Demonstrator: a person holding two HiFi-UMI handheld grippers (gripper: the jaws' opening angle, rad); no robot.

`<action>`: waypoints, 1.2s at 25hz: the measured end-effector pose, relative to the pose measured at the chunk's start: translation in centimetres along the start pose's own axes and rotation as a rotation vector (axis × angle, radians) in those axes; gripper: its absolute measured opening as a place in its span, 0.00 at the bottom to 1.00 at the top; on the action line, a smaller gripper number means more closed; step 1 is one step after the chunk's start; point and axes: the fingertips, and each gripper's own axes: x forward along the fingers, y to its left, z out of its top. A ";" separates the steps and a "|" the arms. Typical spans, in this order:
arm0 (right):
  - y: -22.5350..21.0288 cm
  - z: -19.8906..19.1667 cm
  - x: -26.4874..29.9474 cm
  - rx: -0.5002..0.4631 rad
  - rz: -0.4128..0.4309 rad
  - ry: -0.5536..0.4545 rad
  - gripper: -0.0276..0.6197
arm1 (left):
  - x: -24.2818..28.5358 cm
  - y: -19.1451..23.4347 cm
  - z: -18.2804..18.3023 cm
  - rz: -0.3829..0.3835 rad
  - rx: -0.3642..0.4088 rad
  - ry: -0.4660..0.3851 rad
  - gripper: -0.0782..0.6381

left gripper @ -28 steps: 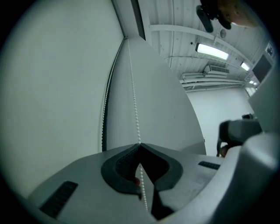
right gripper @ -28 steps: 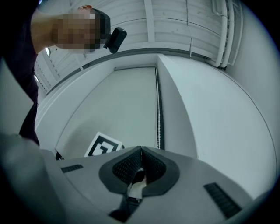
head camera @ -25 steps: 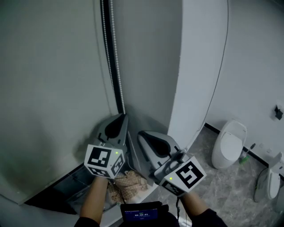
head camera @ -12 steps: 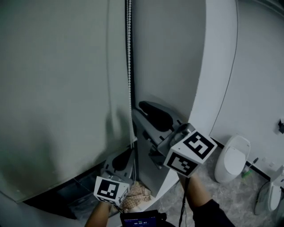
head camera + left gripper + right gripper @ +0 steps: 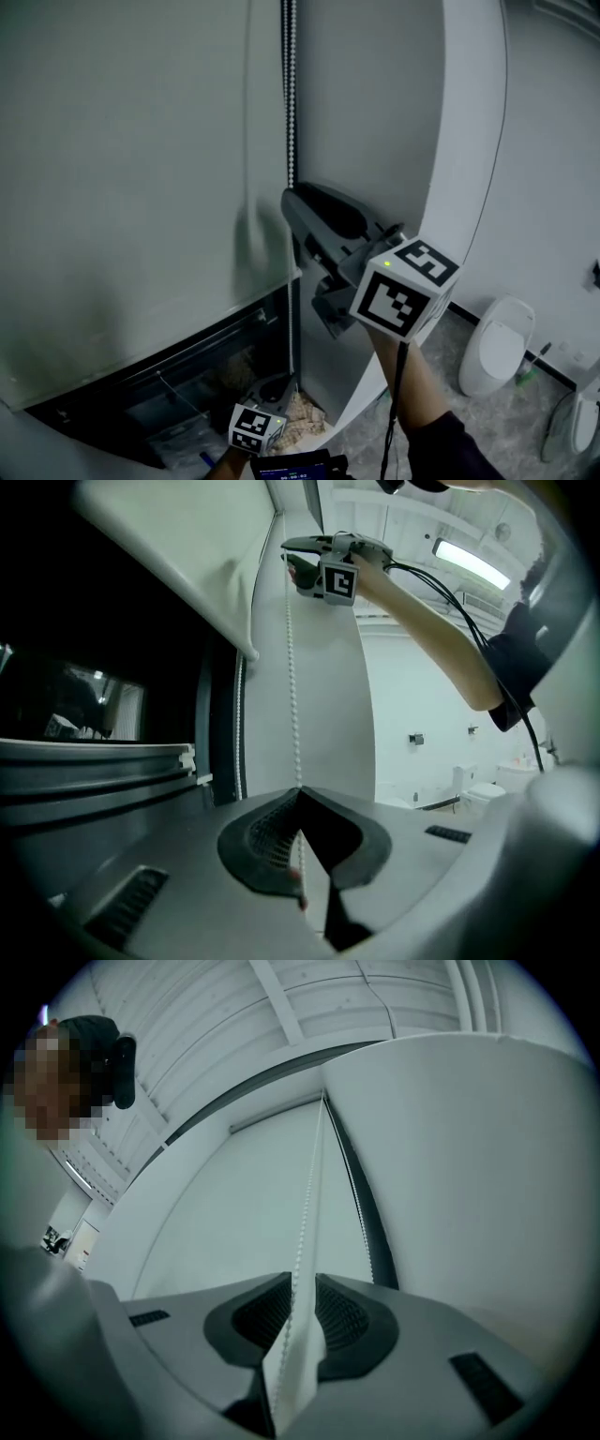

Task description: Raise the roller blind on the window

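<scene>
one bead chain (image 5: 292, 667) runs through left gripper (image 5: 299, 791), clamped, and right gripper (image 5: 303, 1277), slightly parted.

A pale grey-green fabric roller blind (image 5: 122, 187) meets the black window opening (image 5: 112, 412), with a white beaded pull cord (image 5: 290, 103) alongside. The matte grey plastic left gripper (image 5: 300, 794) and right gripper (image 5: 292, 204) show black ribbed pads and white marker cubes (image 5: 403, 291) patterned with black squares, each with a green dot. A white ceramic toilet (image 5: 497, 347) contrasts with grey marbled floor tiles (image 5: 469, 422).
</scene>
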 end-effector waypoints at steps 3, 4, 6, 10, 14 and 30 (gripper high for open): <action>0.1 -0.7 0.0 -0.007 -0.009 0.008 0.08 | -0.3 -0.1 -0.9 -0.006 0.008 0.026 0.12; 0.1 -0.9 0.1 -0.013 -0.010 0.009 0.07 | -0.3 0.0 -1.0 -0.009 0.017 0.034 0.12; 0.1 -1.0 0.1 -0.046 -0.017 0.013 0.07 | -0.3 0.0 -1.0 -0.029 0.017 0.042 0.12; 0.1 -0.8 -0.8 -0.087 -0.034 0.009 0.07 | -1.1 0.2 1.1 -0.080 -0.093 -0.027 0.13; -0.2 -1.8 -1.9 -0.115 -0.044 0.045 0.07 | -3.2 2.6 9.7 -0.057 -0.141 -0.219 0.13; 1.8 -10.6 -5.5 -0.102 -0.003 0.228 0.07 | -5.5 1.8 40.0 -0.097 0.052 -0.580 0.13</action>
